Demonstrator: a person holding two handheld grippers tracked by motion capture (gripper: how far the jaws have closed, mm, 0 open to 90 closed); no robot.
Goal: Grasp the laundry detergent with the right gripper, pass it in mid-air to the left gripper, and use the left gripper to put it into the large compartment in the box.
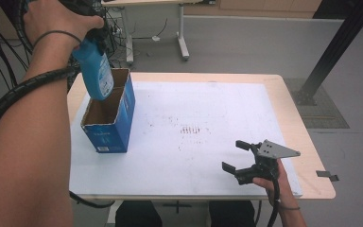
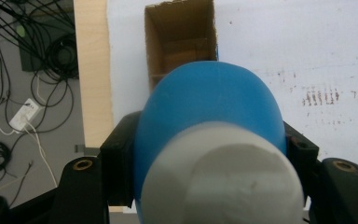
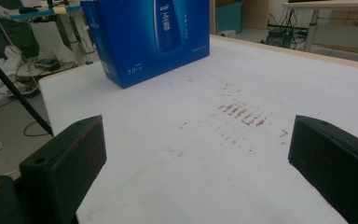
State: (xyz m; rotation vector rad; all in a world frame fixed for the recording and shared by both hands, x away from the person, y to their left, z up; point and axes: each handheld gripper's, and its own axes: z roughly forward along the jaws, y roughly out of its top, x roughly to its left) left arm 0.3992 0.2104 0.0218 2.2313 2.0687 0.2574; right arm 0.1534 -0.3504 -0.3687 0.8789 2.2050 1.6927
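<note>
White-covered table point(image 1: 179, 179) in a cabled workroom: a blue bottle point(image 1: 96, 71) hangs over the open box point(image 1: 108, 126) near the left edge

The left gripper point(image 2: 205, 154) is clamped across the bottle below its white cap point(image 2: 223, 177); smooth, rigid plastic, likely slippery, best gripped just under the cap. The right gripper point(image 1: 238, 156) rests wide open and empty near the table's front right corner. The left gripper view looks down into the box's brown inside; the right gripper view shows its printed blue side point(image 3: 154, 37)

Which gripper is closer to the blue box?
Left. The left gripper holds the blue bottle right above the open blue box. The right gripper rests far across the table, open.
</note>
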